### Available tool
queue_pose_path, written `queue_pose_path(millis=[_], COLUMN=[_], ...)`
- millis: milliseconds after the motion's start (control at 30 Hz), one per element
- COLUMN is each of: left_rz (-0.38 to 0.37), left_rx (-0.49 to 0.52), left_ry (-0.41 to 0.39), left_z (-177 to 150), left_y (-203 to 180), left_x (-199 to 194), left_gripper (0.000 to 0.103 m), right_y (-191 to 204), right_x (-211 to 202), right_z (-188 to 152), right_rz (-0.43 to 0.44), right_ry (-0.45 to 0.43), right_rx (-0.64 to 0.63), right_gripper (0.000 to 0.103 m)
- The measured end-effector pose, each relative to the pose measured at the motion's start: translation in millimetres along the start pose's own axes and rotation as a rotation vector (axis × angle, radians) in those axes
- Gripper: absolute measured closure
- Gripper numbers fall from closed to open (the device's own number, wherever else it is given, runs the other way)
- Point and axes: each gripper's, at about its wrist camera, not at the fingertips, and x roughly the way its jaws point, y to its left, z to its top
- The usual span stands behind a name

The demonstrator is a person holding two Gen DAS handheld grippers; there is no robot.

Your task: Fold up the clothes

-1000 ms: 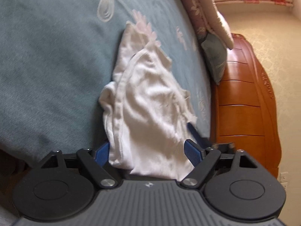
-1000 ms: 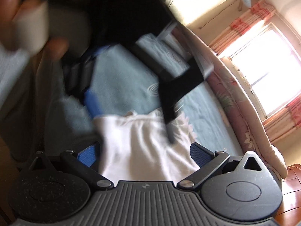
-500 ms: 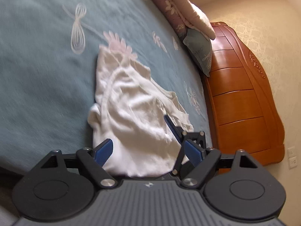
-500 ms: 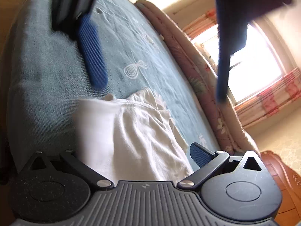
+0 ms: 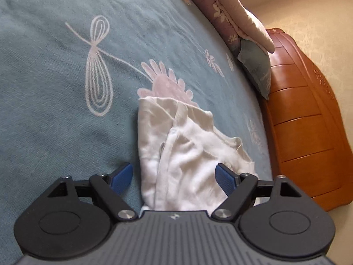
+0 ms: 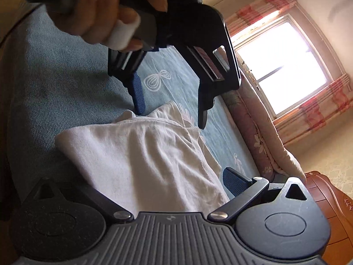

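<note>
A crumpled white garment lies on the blue-green bedspread. My left gripper is open, its blue pads standing either side of the garment's near end without pressing it. In the right wrist view the same garment fills the middle. There a hand holds the left gripper open just above the cloth's far edge. My right gripper stands open at the near end of the garment. Its right pad is bare, while the cloth hides its left finger.
A wooden bed end rises on the right, with a blue pillow and a rolled floral quilt against it. A bright window with red-striped curtains lies beyond the bed.
The left gripper has swung across the bed, still open, and now sits low over one end of the garment. The right gripper has hardly moved.
</note>
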Motion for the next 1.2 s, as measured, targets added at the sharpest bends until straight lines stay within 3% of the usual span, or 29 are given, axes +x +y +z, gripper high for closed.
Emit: queue_pose_path(millis=[267, 367, 467, 900, 1000, 1100, 1133, 1200], left_rz=[-0.079, -0.106, -0.145, -0.125, -0.098, -0.062, -0.057, -0.054], left_rx=[-0.004, -0.004, 0.057, 0.14, 0.162, 0.127, 0.117, 0.099], left_ry=[0.025, 0.083, 0.117, 0.235, 0.228, 0.212, 0.208, 0.201], left_z=[26.1, 11.4, -8.4, 29.6, 27.3, 28.4, 28.5, 28.2], left_y=[-0.9, 5.3, 10.0, -13.4, -12.1, -1.2, 2.0, 7.8], left_x=[34.0, 22.7, 9.7, 56.8, 53.8, 50.6, 50.3, 50.0], left_gripper=[0.02, 0.02, 0.02, 0.02, 0.034, 0.064, 0.078, 0.081], right_y=[-8.0, -8.1, -10.3, -19.5, -15.0, 1.7, 6.1, 13.0], right_x=[-1.2, 0.3, 4.8, 15.1, 15.3, 3.8, 2.0, -1.8], right_z=[-7.9, -10.2, -13.4, -15.4, -13.1, -8.4, -7.1, -4.7], right_rz=[0.045, 0.051, 0.052, 0.072, 0.047, 0.004, -0.008, -0.012], right_ry=[-0.006, -0.013, -0.023, -0.025, -0.019, -0.016, -0.016, -0.008], right_rx=[0.057, 0.071, 0.09, 0.118, 0.091, 0.029, 0.01, -0.005], right_gripper=[0.0, 0.0, 0.0, 0.0, 0.0, 0.002, 0.004, 0.014])
